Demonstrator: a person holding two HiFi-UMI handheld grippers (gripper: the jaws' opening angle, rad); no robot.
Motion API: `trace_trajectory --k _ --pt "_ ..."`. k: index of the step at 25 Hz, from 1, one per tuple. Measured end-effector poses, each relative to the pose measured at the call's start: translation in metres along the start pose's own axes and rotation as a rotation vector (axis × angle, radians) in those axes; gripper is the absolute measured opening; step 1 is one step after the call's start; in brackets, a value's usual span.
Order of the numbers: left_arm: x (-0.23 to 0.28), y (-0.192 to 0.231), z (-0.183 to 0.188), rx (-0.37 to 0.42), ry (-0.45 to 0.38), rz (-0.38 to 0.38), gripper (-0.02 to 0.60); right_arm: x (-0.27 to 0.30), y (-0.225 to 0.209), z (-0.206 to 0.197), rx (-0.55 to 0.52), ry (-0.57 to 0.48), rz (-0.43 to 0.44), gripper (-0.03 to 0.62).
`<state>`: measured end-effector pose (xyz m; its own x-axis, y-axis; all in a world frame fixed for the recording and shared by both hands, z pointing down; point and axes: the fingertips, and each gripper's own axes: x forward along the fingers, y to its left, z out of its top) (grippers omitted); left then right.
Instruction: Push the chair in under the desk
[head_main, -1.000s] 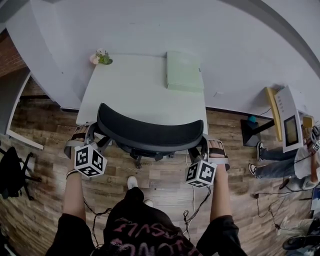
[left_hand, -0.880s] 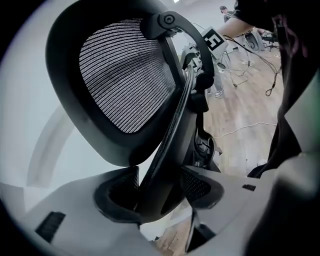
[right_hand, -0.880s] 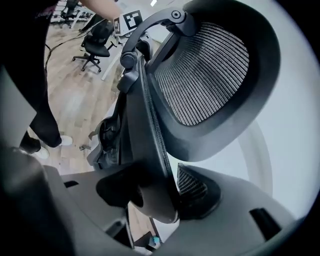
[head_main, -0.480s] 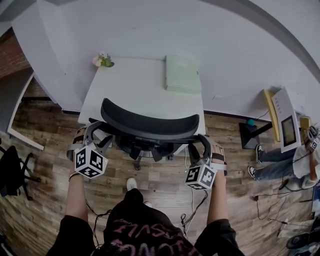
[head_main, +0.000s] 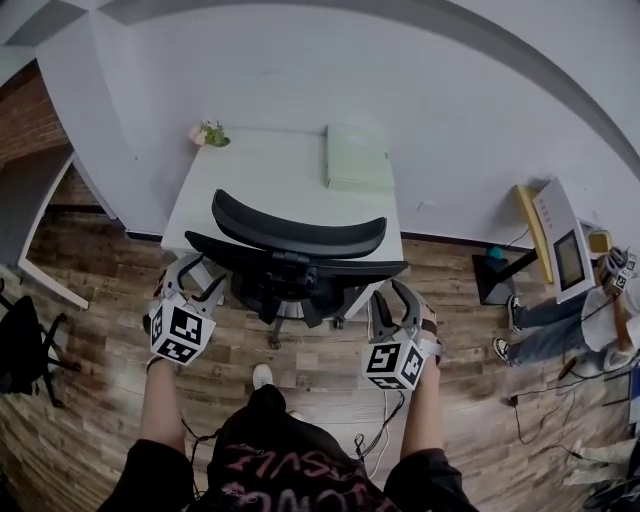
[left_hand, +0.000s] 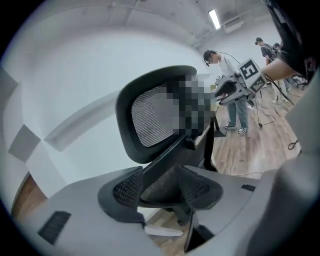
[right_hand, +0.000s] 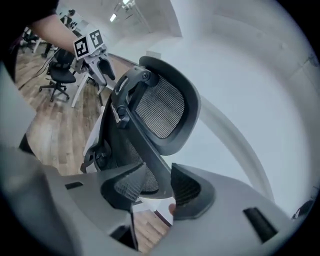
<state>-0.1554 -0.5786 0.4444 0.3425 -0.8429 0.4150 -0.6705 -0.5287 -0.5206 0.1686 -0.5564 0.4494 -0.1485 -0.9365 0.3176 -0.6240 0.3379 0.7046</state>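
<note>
A black mesh office chair (head_main: 298, 238) stands at the front edge of the white desk (head_main: 280, 175), its back toward me and its seat mostly hidden beneath the back. My left gripper (head_main: 190, 272) is at the left end of the chair's back, and my right gripper (head_main: 393, 296) is just behind the right end. In the left gripper view the chair (left_hand: 155, 120) fills the middle, and the left gripper (left_hand: 167, 187) has the back's edge between its wide jaws, which are closing slightly. In the right gripper view the right gripper (right_hand: 152, 187) is closing, with the chair (right_hand: 160, 107) frame's edge between its pads.
A pale green box (head_main: 357, 157) and a small flower pot (head_main: 208, 133) sit on the desk, which stands against a grey wall. Another black chair (head_main: 25, 345) is at far left. A white device on a stand (head_main: 555, 240) and a person's legs (head_main: 540, 330) are at right. Cables (head_main: 385, 425) lie on the wood floor.
The chair has rolled forward toward the desk, so less floor shows between them. Both grippers followed it, then ended slightly behind the back's ends.
</note>
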Motion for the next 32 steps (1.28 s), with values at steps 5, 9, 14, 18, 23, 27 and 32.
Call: trace_trajectory --k 5,9,14,18,23,27,32 --pt "-0.026 -0.002 0.005 -0.055 -0.049 0.059 0.183 -0.023 -0.001 0.007 0.053 -0.013 -0.059 0.125" --pt "-0.046 -0.005 0.007 -0.131 -0.093 0.092 0.143 -0.045 -0.002 0.015 0.158 -0.046 -0.091 0.081" --pt "-0.074 -0.004 0.010 -0.195 -0.147 0.161 0.098 -0.061 0.006 0.020 0.223 -0.064 -0.100 0.060" --pt "-0.090 -0.005 0.015 -0.218 -0.189 0.193 0.060 -0.071 0.007 0.025 0.294 -0.092 -0.103 0.038" --pt "-0.106 -0.003 0.022 -0.287 -0.240 0.216 0.027 -0.084 0.002 0.028 0.439 -0.110 -0.098 0.028" --pt "-0.120 0.005 0.026 -0.300 -0.267 0.255 0.018 -0.093 -0.001 0.032 0.517 -0.132 -0.089 0.026" --pt "-0.127 0.005 0.029 -0.331 -0.281 0.259 0.017 -0.102 -0.006 0.037 0.542 -0.161 -0.103 0.026"
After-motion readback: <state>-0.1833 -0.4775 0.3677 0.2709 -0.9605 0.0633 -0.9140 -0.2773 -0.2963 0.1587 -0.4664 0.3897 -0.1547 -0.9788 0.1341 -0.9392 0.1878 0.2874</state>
